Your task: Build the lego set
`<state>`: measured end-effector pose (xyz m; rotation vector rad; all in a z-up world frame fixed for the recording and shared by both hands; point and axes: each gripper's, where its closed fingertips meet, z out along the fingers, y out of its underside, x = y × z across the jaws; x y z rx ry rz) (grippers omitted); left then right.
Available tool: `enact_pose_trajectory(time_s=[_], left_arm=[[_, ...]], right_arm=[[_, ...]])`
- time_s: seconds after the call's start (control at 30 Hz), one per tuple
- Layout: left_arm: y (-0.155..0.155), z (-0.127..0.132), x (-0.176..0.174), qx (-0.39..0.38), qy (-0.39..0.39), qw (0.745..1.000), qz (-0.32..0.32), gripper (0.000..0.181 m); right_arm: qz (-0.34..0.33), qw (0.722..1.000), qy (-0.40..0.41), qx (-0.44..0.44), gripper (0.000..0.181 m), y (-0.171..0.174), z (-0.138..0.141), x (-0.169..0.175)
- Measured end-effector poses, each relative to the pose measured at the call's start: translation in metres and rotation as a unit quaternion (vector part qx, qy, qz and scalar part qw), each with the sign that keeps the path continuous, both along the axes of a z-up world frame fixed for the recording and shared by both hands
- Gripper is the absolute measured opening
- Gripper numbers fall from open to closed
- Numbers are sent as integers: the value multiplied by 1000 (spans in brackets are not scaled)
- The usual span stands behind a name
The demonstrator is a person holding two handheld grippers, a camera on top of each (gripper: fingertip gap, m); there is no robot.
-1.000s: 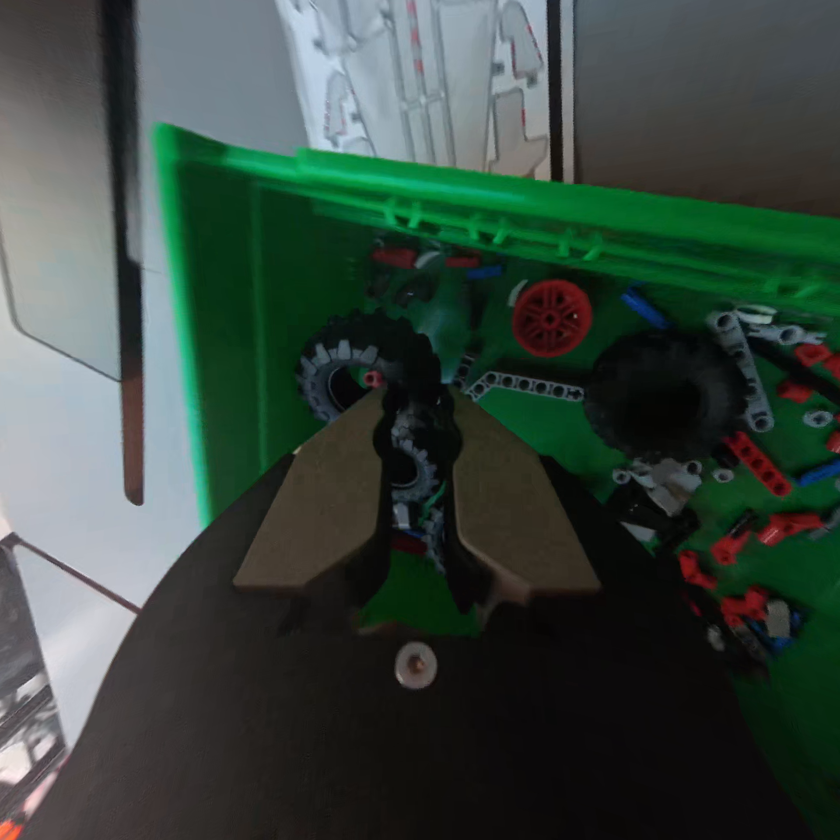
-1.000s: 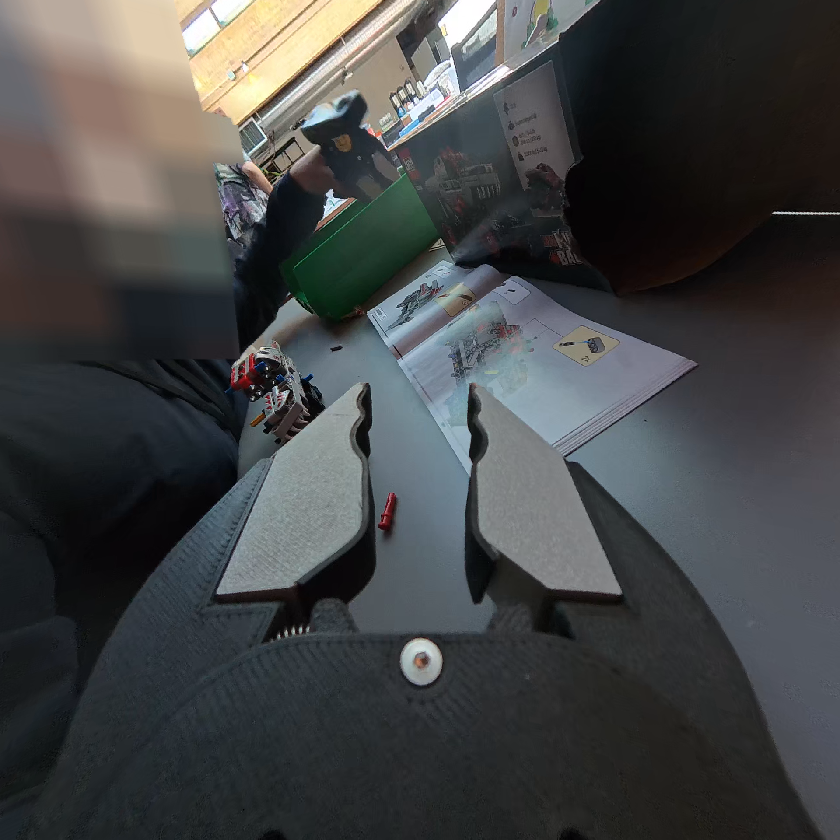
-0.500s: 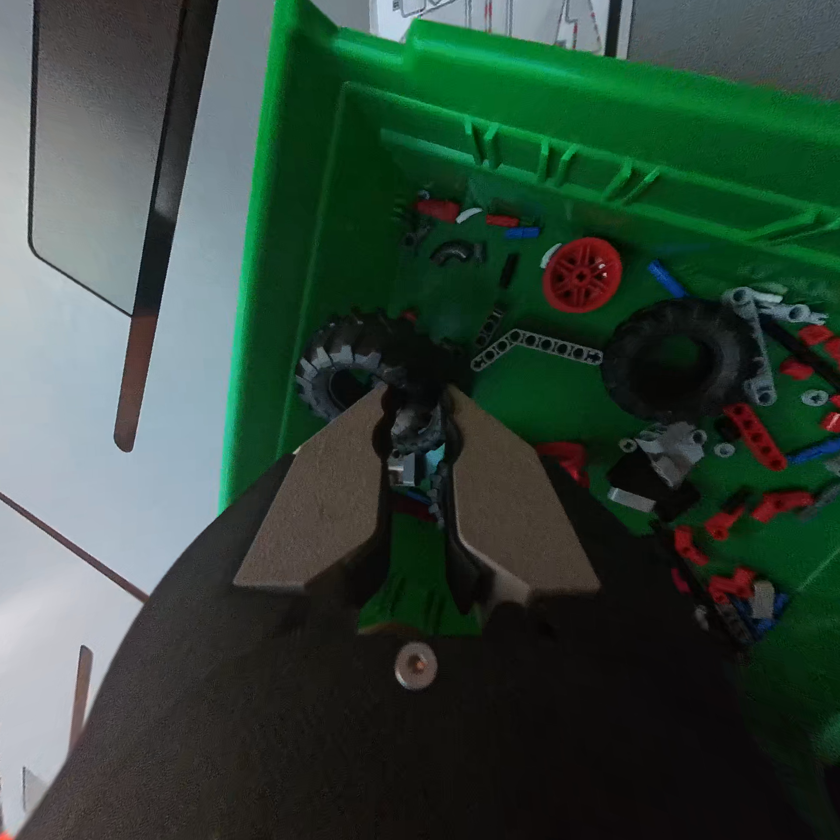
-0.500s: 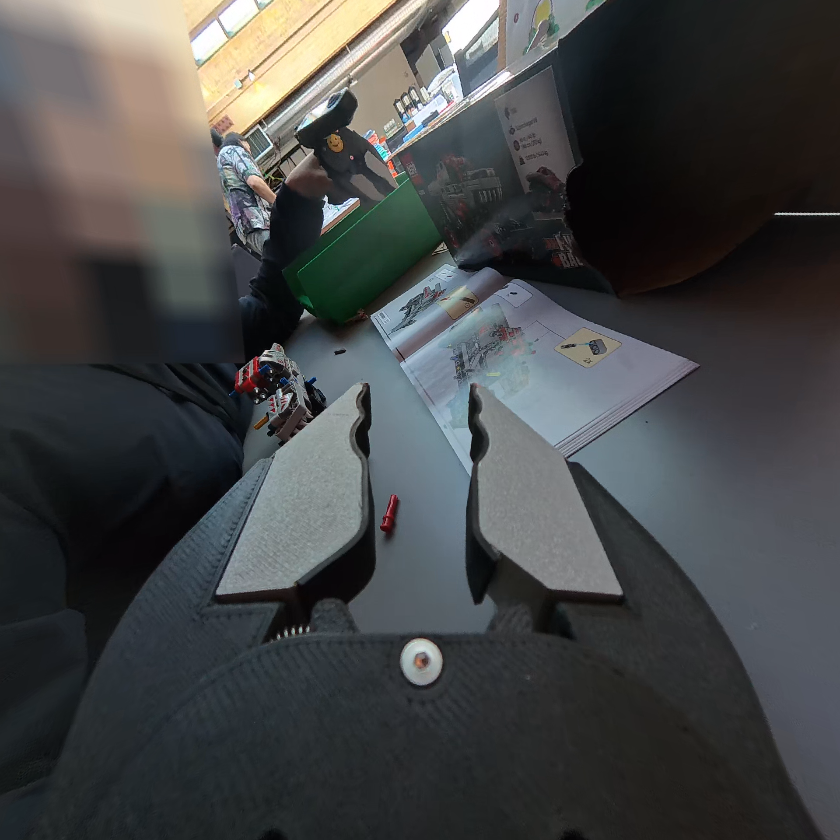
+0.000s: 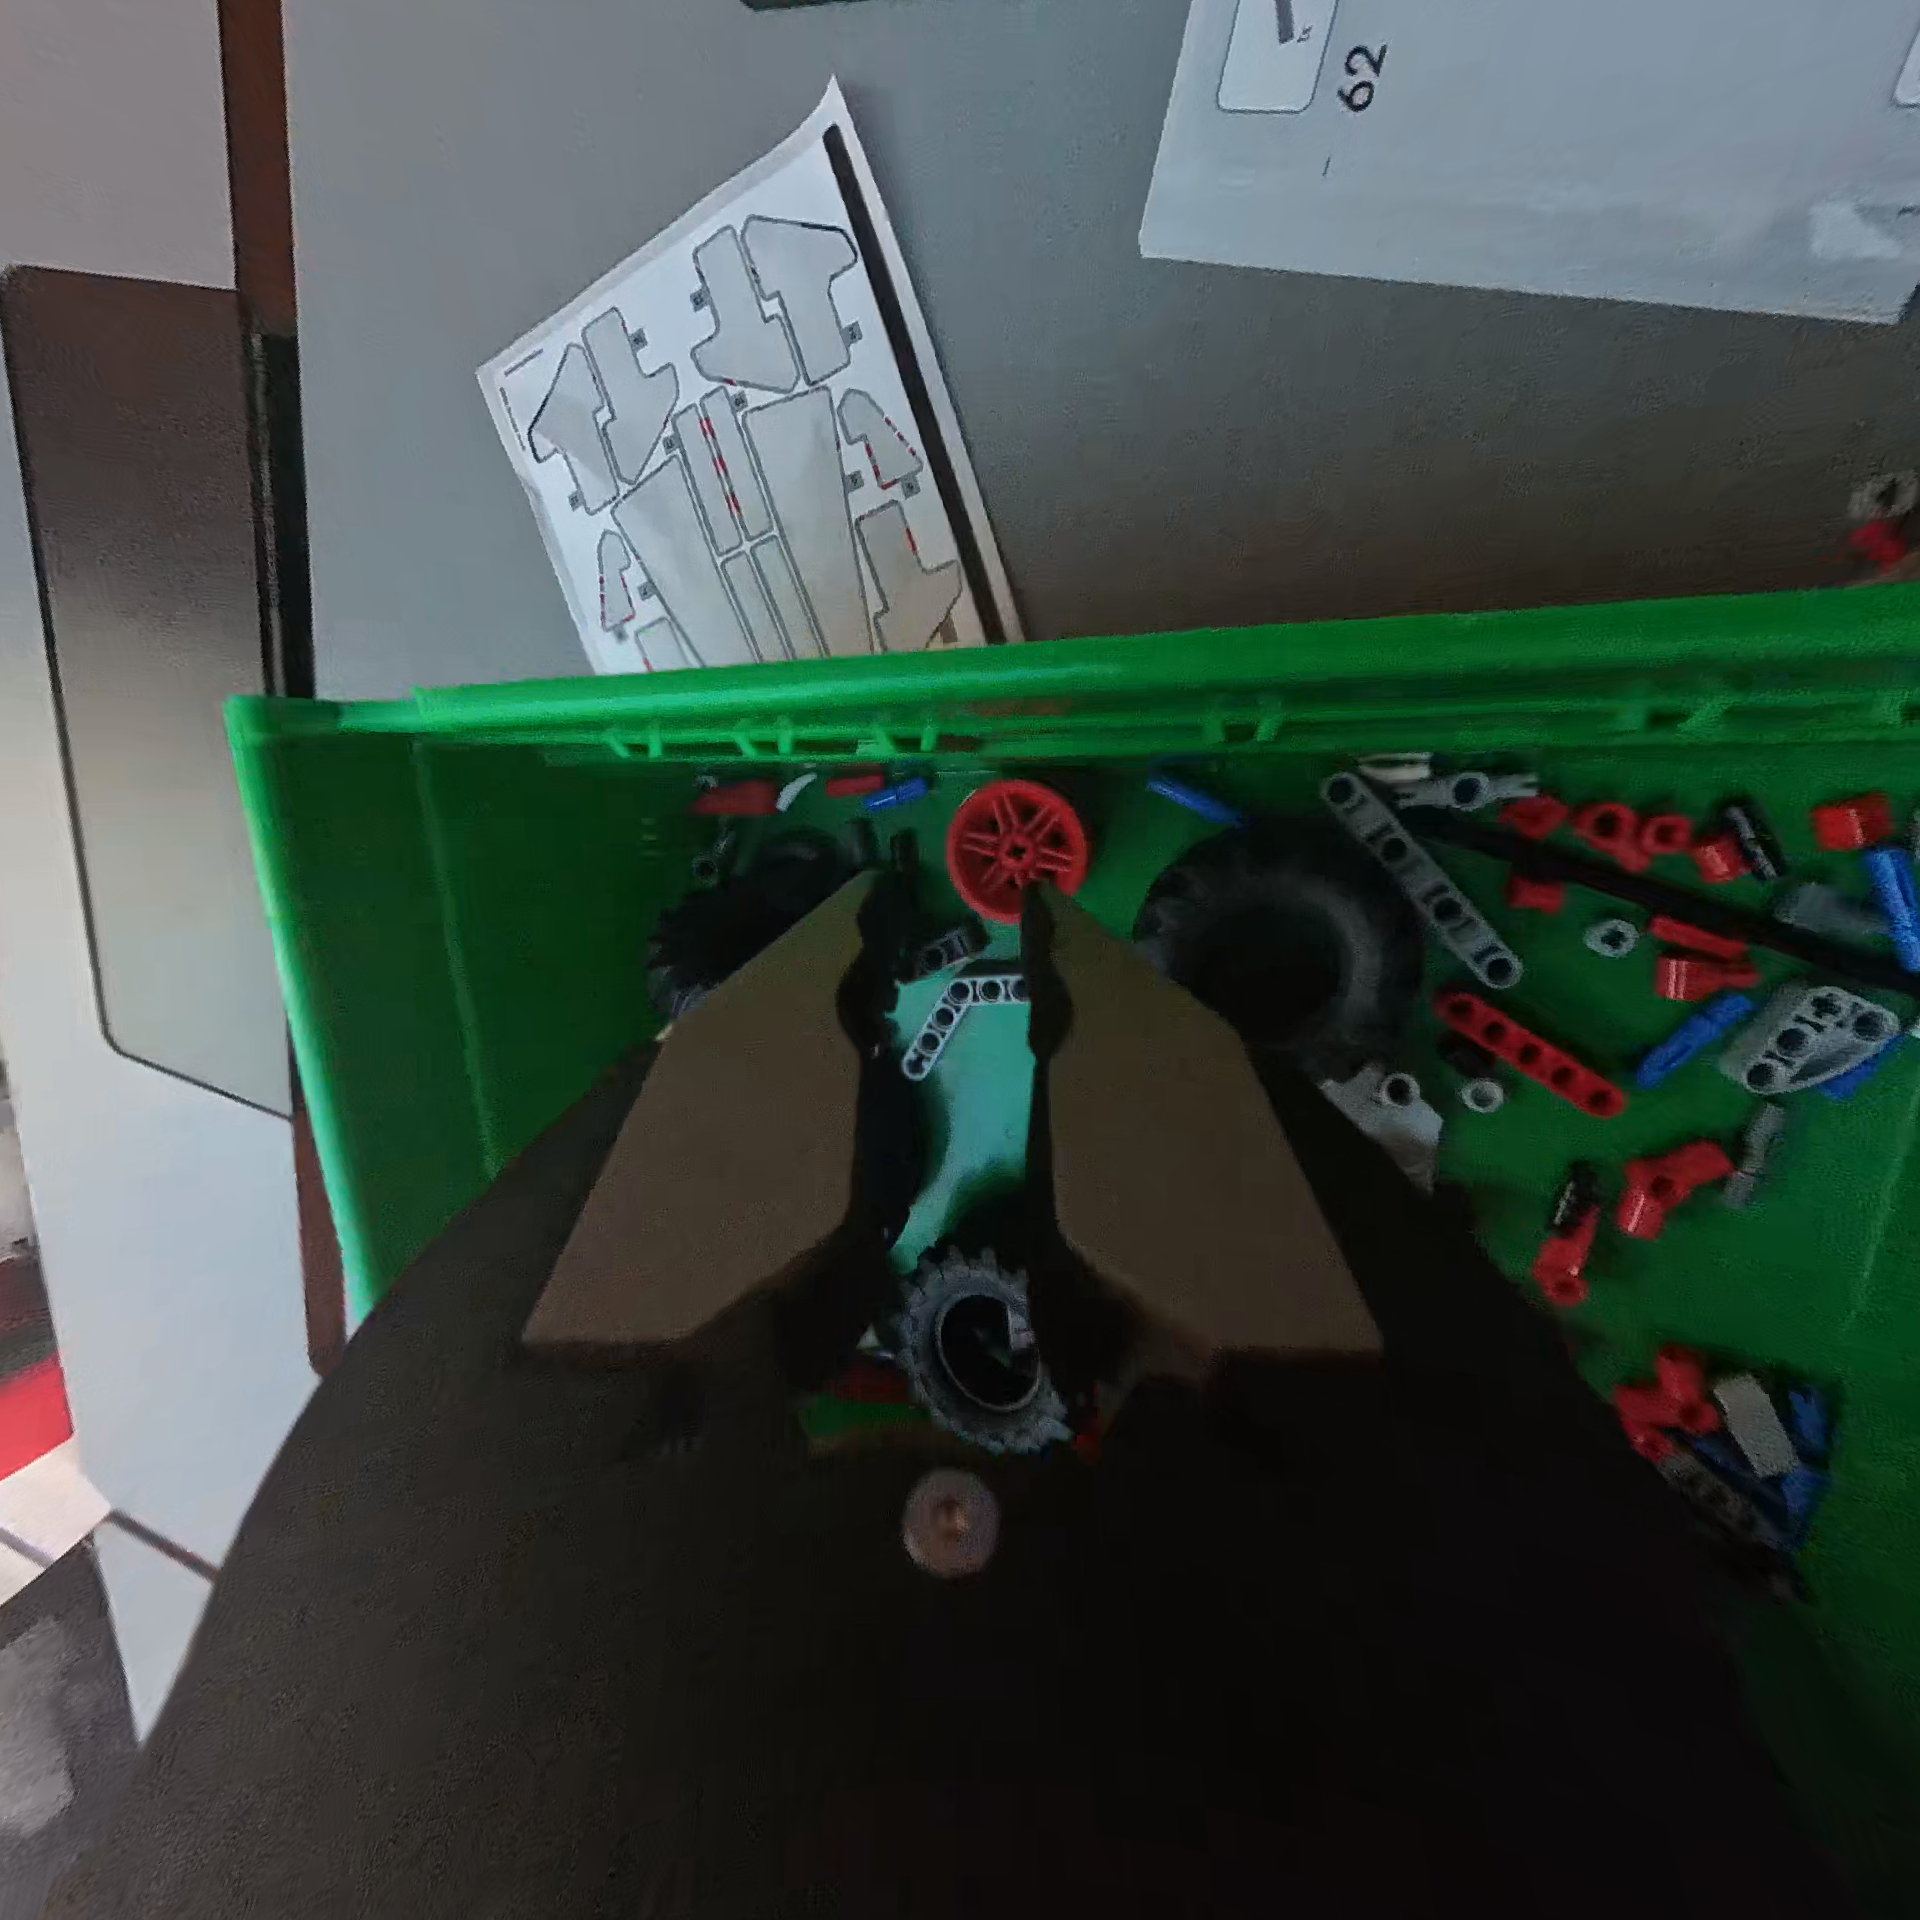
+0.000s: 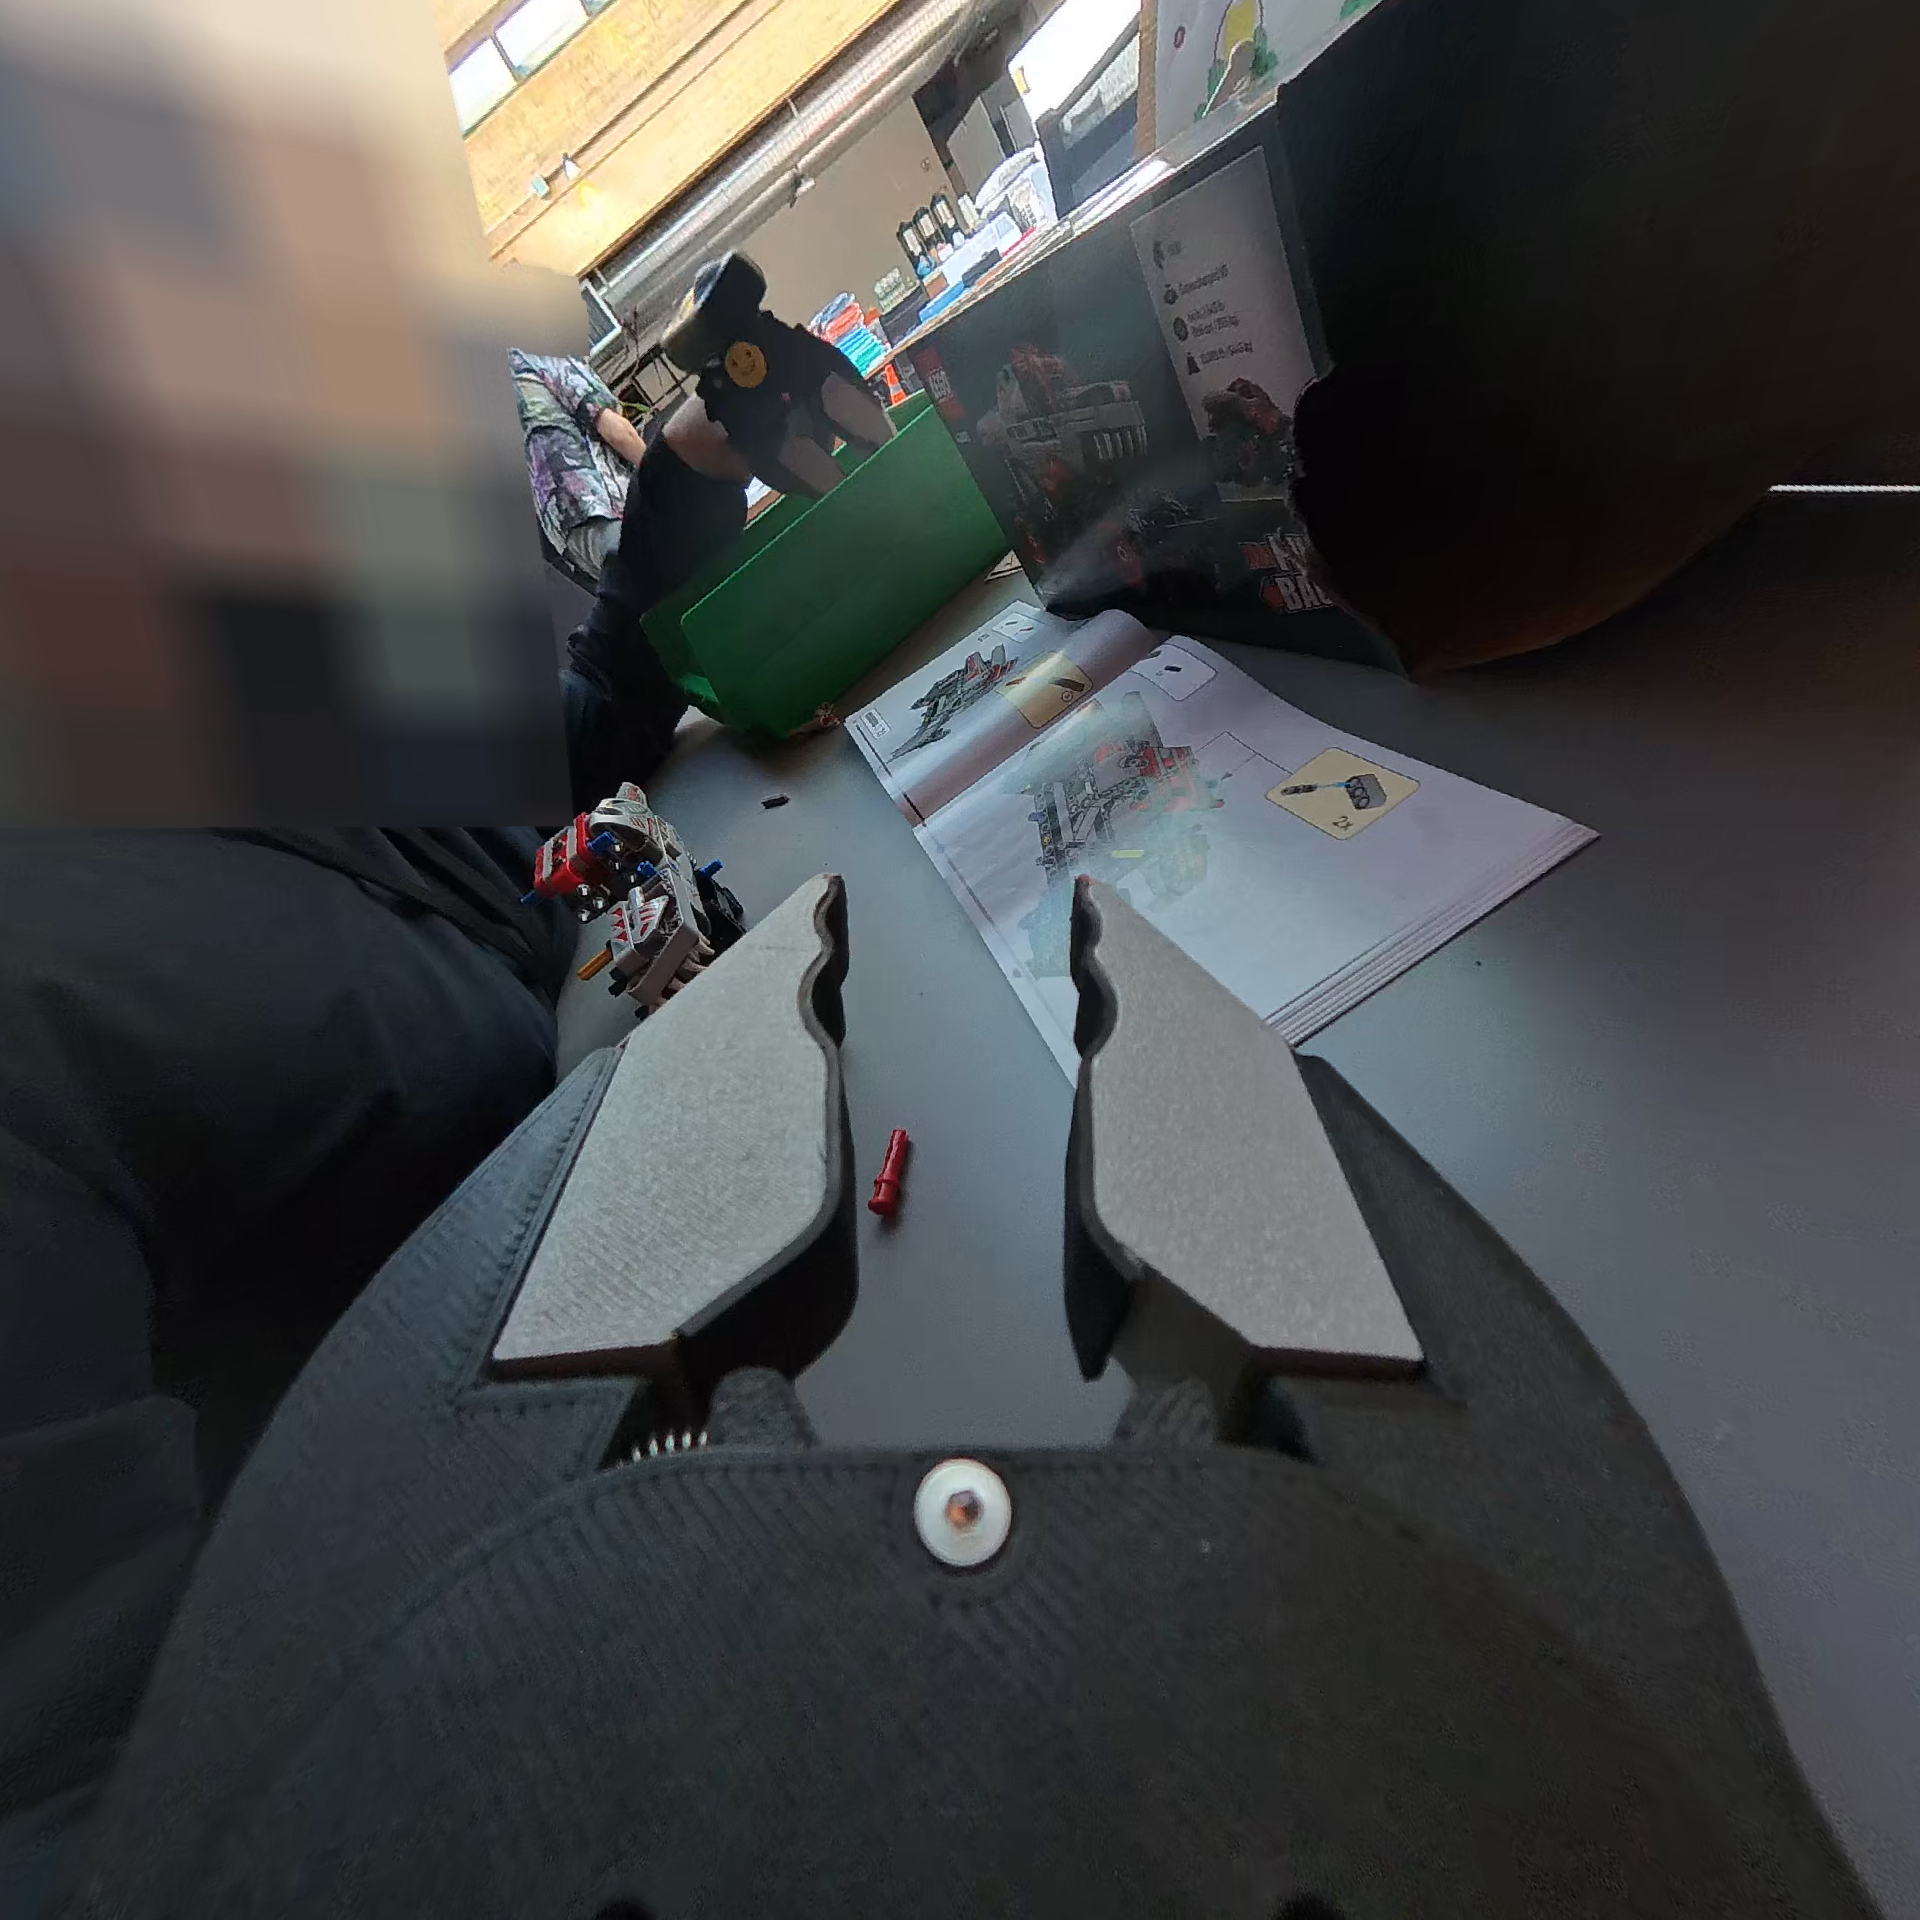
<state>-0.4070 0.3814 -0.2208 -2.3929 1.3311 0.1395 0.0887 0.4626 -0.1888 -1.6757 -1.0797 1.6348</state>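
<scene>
My left gripper (image 5: 951, 894) hangs open over the green bin (image 5: 1039, 675) of loose Lego parts. A small grey-toothed wheel (image 5: 977, 1351) shows low between the finger bases, and the tips do not grip it. A red wheel hub (image 5: 1018, 847), a bent grey beam (image 5: 951, 1013) and a big black tyre (image 5: 1278, 935) lie just ahead of the tips. My right gripper (image 6: 956, 904) is open and empty low over the grey table, with a small red pin (image 6: 888, 1190) lying between its fingers. The part-built model (image 6: 644, 894) stands to its left.
A sticker sheet (image 5: 748, 457) lies beyond the bin. The open instruction booklet (image 6: 1195, 810) lies ahead right of my right gripper, with the dark set box (image 6: 1143, 468) behind it. The bin (image 6: 831, 592) and the left gripper (image 6: 769, 405) show farther off. A person's dark sleeve fills the left. One gripper's finger ends stand about 50 cm off the other's.
My left gripper was shut on the small toothed wheel and has opened; the wheel now sits low between the finger bases. The gripper has shifted toward the bin's far wall. The right gripper has not moved.
</scene>
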Motion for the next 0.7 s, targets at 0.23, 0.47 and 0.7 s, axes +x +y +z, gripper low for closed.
enact_pose_trajectory(time_s=[0.23, 0.47, 0.7], left_arm=[[-8, -26, -1, -58, 43, 997, 8, 8], [-11, -19, -52, -15, 161, 984, 81, 1], [-32, 25, -13, 23, -23, 997, 67, 27]], right_arm=[[-7, 1000, -1, 3, 40, 1, 0, 0], [-2, 1000, 3, 3, 40, 0, 1, 0], [-1, 1000, 3, 1, 40, -1, 1, 0]])
